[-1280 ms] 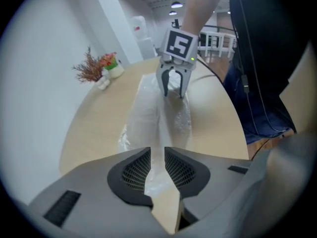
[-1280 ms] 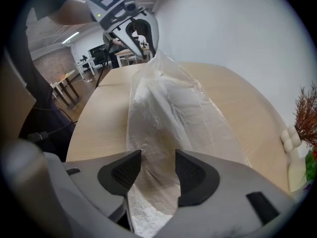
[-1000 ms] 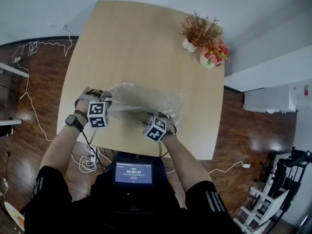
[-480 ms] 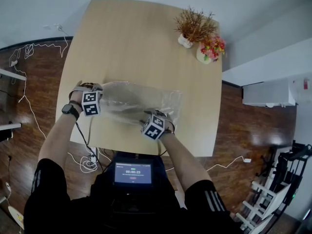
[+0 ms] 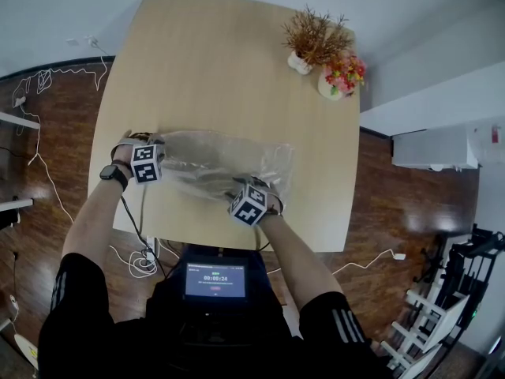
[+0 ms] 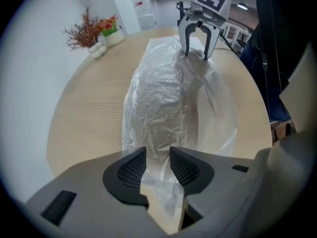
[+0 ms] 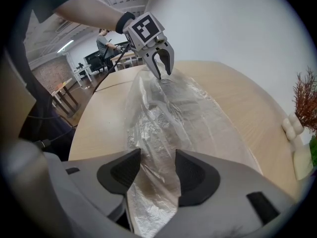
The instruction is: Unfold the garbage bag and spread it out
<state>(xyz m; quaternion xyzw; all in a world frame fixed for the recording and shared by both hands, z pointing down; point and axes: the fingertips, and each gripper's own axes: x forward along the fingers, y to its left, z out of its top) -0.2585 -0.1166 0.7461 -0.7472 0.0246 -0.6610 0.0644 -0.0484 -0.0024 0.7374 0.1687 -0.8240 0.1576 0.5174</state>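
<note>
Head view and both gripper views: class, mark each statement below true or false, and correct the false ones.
1. The bag lies on the table. True.
2. Two potted plants stand near a far corner of the table. True.
3. The left gripper is clamped shut on the bag. False: its jaws have just been opening and stand apart, with bag film loose between them.
4. The bag is black. False: it is clear, crinkled plastic.
5. The right gripper stands beside the plants. False: it is at the near end of the bag, opposite the left gripper and well away from the plants.
</note>
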